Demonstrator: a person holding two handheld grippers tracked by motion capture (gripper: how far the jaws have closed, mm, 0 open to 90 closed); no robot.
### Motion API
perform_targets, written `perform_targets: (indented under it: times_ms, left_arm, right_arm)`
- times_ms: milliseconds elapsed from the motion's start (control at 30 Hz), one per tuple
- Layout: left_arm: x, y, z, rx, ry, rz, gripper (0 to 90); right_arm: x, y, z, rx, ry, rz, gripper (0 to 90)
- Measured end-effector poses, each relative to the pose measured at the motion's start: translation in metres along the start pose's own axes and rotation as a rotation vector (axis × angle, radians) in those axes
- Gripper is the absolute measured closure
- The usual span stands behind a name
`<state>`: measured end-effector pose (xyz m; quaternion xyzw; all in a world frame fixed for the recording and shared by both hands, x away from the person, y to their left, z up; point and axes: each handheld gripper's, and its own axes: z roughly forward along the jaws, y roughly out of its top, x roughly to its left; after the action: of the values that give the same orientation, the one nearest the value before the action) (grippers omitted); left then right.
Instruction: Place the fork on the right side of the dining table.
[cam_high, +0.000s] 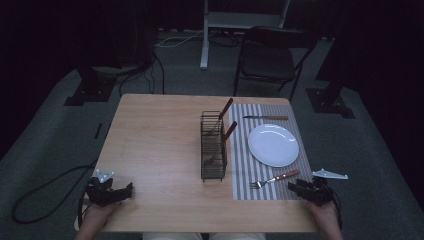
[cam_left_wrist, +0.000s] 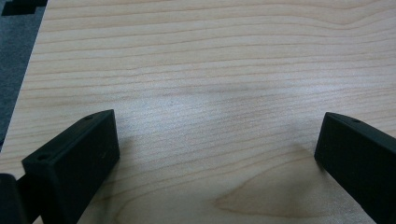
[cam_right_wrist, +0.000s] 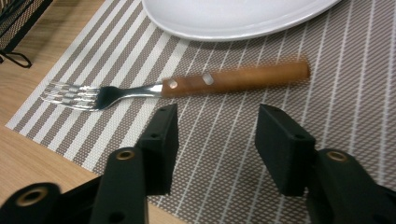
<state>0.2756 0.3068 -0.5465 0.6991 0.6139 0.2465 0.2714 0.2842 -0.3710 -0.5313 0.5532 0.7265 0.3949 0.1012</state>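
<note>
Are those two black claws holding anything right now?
No. The left hand-held gripper is open over bare table; the right hand-held gripper is open just short of the fork, not touching it.

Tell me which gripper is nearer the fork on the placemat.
Right. The right gripper sits just off the fork handle's end, jaws open; the left gripper is across the table at its near left corner.

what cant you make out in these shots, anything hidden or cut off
- Utensils in the wire caddy: high view, their heads sit behind the mesh, too small and dark to identify.
- Plate: right gripper view, cut off by the top edge.
- Knife beyond the plate: high view, too small for blade detail.
- Chair: high view, dark, legs barely visible.
</note>
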Motion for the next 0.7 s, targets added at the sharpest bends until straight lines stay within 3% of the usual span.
perform_targets:
  times_ms: [233,300,333,367,467,567,633,700]
  left_arm:
    - [0.0,0.0,0.0,0.0,0.0,0.001,0.2]
    - [0.0,0.0,0.0,0.0,0.0,0.0,0.2]
    - [0.0,0.0,0.0,0.0,0.0,0.0,0.2]
    - [0.0,0.0,0.0,0.0,0.0,0.0,0.2]
    - [0.0,0.0,0.0,0.002,0.0,0.002,0.2]
    - [0.0,0.0,0.0,-0.001,0.0,0.002,0.2]
    - [0.0,0.0,0.0,0.0,0.0,0.002,0.2]
    - [0.0,0.0,0.0,-0.001,0.0,0.002,0.2]
  right_arm:
    - [0.016,-0.01,0.01,-0.04,-0.025,0.037,39.6]
    - [0.022,-0.012,0.011,-0.075,-0.033,0.042,31.3]
    - [0.022,-0.012,0.011,-0.075,-0.033,0.042,31.3]
    - [0.027,-0.013,0.014,-0.089,0.004,0.067,19.8]
    - [0.038,-0.012,0.023,-0.08,-0.02,0.072,12.6]
    - [0.048,-0.011,0.028,-0.087,-0.076,0.065,13.0]
    - [0.063,-0.01,0.034,-0.085,-0.163,0.029,12.9]
    - [0.073,-0.01,0.037,-0.095,-0.198,0.008,12.7]
